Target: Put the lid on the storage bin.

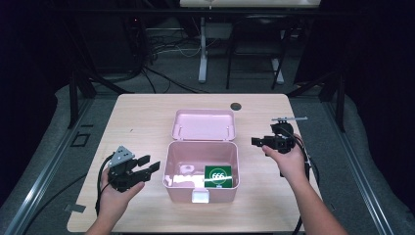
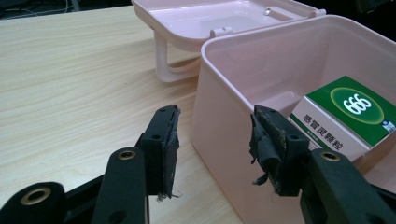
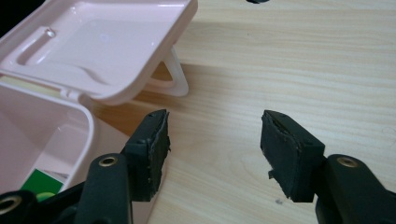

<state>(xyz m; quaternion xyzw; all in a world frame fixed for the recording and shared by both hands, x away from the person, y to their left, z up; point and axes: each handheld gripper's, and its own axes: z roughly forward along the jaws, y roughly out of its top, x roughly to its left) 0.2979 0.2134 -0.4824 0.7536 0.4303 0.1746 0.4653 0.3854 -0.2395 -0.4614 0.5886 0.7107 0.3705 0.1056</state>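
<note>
**Jaws spread over bare wood**

Right gripper (image 3: 215, 140) held open above table (image 3: 289, 60), nothing between jaws. Pink box (image 3: 56, 135) at left, lid (image 3: 98, 46) flung back, handle (image 3: 175, 77) resting on wood. Green pack (image 3: 42, 185) glimpsed inside.

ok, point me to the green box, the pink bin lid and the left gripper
green box (image 1: 218, 175), high view, on its printed top face
pink bin lid (image 1: 203, 125), high view, on its inner panel
left gripper (image 1: 148, 164), high view, between its open jaws
</note>
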